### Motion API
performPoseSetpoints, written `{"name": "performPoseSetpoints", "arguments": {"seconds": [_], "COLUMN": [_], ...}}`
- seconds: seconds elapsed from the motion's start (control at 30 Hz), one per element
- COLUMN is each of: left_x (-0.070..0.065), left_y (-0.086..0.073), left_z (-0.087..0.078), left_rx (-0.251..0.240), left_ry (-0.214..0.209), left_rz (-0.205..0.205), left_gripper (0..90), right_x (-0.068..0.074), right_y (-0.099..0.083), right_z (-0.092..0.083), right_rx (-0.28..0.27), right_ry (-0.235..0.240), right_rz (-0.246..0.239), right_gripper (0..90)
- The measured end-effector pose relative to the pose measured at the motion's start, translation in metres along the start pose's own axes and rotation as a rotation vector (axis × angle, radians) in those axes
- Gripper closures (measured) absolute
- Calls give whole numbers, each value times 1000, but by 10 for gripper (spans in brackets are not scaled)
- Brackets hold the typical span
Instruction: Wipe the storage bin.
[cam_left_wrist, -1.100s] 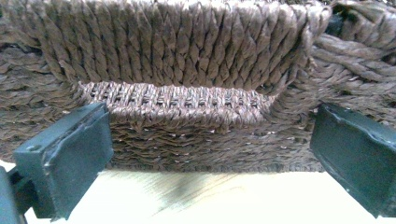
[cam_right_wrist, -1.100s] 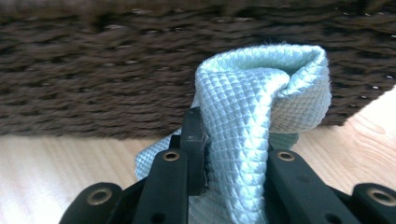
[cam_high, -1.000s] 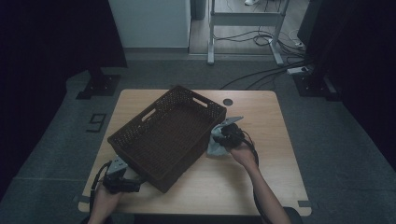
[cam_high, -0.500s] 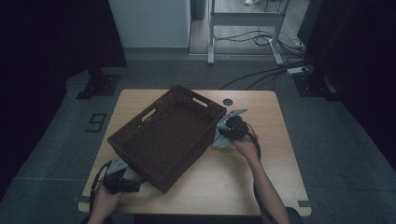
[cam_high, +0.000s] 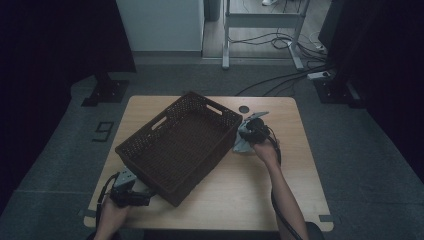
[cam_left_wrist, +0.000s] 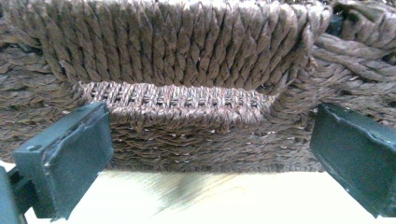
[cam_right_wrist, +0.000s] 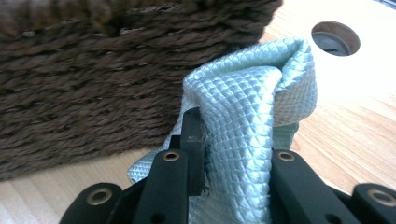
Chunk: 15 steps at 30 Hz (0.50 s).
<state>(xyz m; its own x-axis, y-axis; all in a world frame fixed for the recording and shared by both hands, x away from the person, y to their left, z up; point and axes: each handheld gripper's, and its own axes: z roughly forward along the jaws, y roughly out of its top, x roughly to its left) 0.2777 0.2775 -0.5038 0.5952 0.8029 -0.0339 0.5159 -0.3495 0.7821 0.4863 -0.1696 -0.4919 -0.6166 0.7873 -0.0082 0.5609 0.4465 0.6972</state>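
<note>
A: At three o'clock of the basket (cam_high: 182, 145), right gripper (cam_right_wrist: 231, 154) pinches the cloth (cam_right_wrist: 252, 93), beside the wall.

B: Lift clear of the rim first. Left gripper (cam_left_wrist: 210, 154), spread, steadies the seven o'clock corner.

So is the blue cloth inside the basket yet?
Not yet. The cloth is bunched up in the right claw, outside the basket, just beside its woven wall on the table.
</note>
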Motion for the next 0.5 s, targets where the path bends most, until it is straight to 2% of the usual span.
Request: {"name": "performPoseSetpoints", "arguments": {"seconds": [0.27, 0.5], "left_x": [0, 0], "left_y": [0, 0], "left_z": [0, 0], "left_rx": [0, 0], "left_ry": [1, 1], "left_rz": [1, 2], "left_gripper": [0, 0], "right_x": [-2, -4], "right_y": [-4, -14], "right_z": [6, 19], "right_rx": [26, 65], "right_ry": [-10, -13], "right_rz": [-1, 8], "right_gripper": [768, 769]}}
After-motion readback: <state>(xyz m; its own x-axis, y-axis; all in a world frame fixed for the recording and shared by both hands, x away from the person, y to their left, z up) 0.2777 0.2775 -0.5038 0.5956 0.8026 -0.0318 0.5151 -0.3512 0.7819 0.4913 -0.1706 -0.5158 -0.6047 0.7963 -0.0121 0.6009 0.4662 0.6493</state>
